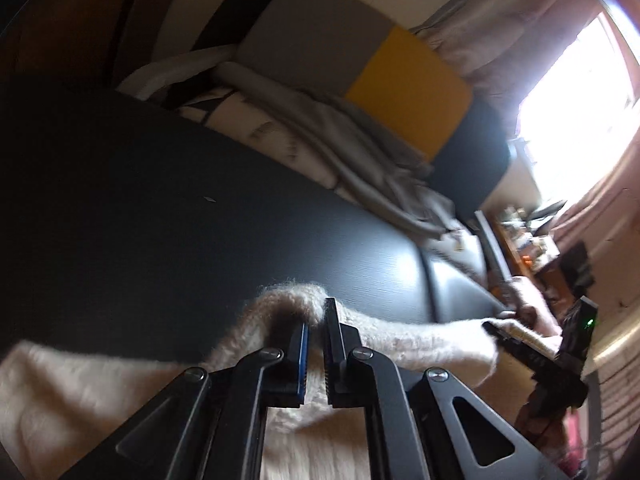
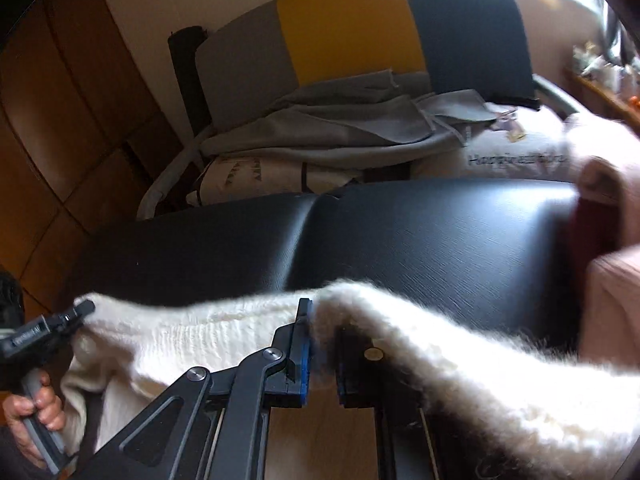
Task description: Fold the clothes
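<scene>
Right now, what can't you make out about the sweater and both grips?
- Sweater: cut off by the bottom edge in both views, so its shape is unknown.
- Right gripper: right finger buried under fuzzy knit.
- Cushion print: blurred, unreadable.
- Shelf clutter: too small, glare.

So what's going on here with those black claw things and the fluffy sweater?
A person is folding a cream sweater using two hand-held claws. The left claw and the right claw each pinch the sweater's edge, holding it stretched between them just above a black padded bench. More clothes are piled behind the bench.
</scene>
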